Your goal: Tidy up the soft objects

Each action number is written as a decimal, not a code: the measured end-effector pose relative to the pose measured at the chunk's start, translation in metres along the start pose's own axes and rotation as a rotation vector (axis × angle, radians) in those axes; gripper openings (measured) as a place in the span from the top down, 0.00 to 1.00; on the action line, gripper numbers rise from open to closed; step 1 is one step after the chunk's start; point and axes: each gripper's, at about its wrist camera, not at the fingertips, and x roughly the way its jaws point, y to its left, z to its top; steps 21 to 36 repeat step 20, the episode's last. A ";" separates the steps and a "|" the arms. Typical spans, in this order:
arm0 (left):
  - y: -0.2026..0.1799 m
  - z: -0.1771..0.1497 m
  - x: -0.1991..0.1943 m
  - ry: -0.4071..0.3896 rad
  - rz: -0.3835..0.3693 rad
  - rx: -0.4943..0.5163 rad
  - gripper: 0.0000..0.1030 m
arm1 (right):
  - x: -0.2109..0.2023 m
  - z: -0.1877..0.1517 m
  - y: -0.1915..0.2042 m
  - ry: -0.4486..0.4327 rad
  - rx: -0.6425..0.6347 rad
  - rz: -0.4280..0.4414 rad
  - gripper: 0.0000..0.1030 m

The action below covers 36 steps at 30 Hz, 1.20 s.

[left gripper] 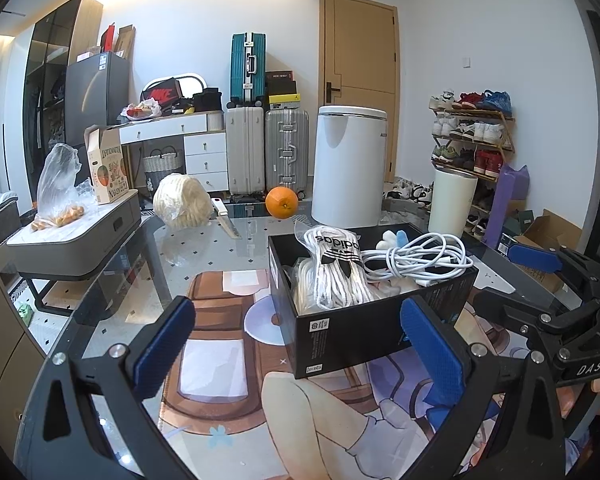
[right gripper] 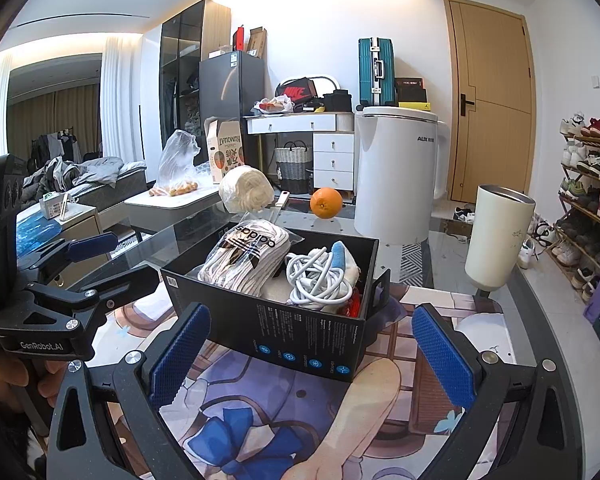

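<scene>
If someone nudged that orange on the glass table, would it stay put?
Probably not. The orange is round and sits loose on the smooth glass table, so it would likely roll. It looks firm, so a nudge shouldn't squash it.

Two black two-finger grippers are seen. The left gripper [left gripper: 296, 348] is fitted with blue textured pads [left gripper: 162, 346] and silver screws [left gripper: 117, 350]; "GenRobot.AI" is printed on its body at the lower left of the right view. The right gripper [right gripper: 312, 354] is built alike, with "DAS" printed at the lower right of the left view.
</scene>
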 end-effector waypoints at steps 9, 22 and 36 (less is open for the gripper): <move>-0.001 -0.001 0.000 -0.001 0.001 0.001 0.00 | 0.000 0.000 0.000 0.000 0.000 0.000 0.01; 0.000 0.005 -0.004 -0.018 0.009 0.012 0.00 | 0.000 0.000 0.000 -0.001 0.000 0.000 0.01; 0.000 0.005 -0.004 -0.018 0.009 0.012 0.00 | 0.000 0.000 0.000 -0.001 0.000 0.000 0.01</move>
